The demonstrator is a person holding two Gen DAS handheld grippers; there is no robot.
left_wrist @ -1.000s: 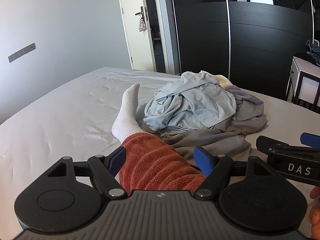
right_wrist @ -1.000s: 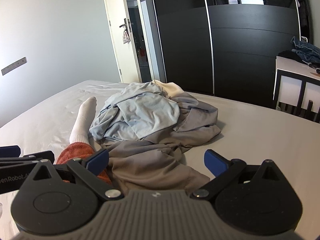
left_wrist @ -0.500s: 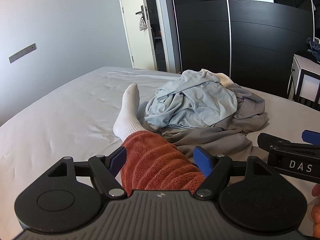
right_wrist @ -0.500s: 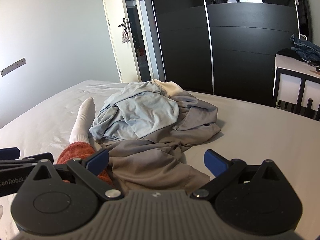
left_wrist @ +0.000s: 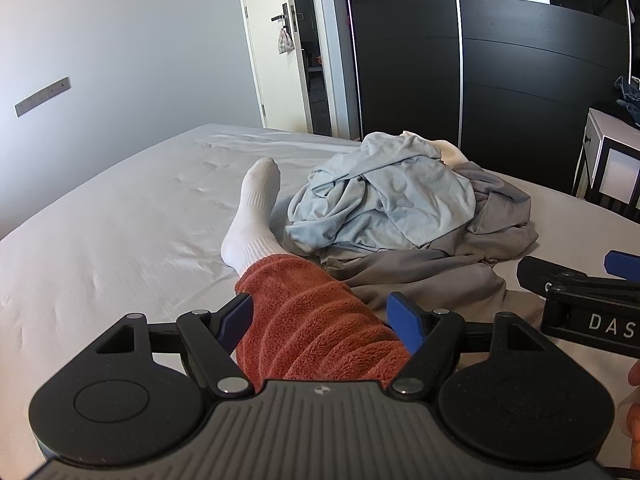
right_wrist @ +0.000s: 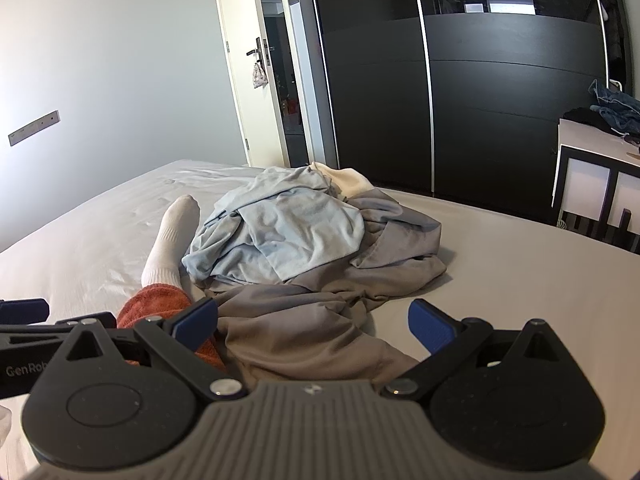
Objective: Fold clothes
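Both grippers crept forward | clothes pile [right_wrist: 304,240] ahead, untouched

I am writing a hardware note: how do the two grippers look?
Both are alike: black linkage arms, two round black discs, a ribbed grey body and blue pads. The left gripper and right gripper carry white lettering on their sides, only partly readable. No cables or sleeves show.

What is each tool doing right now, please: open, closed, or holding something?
Left tool: open, holding nothing, jaws either side of the person's rust-red fleece leg.
Right tool: open, holding nothing, above the grey garment.
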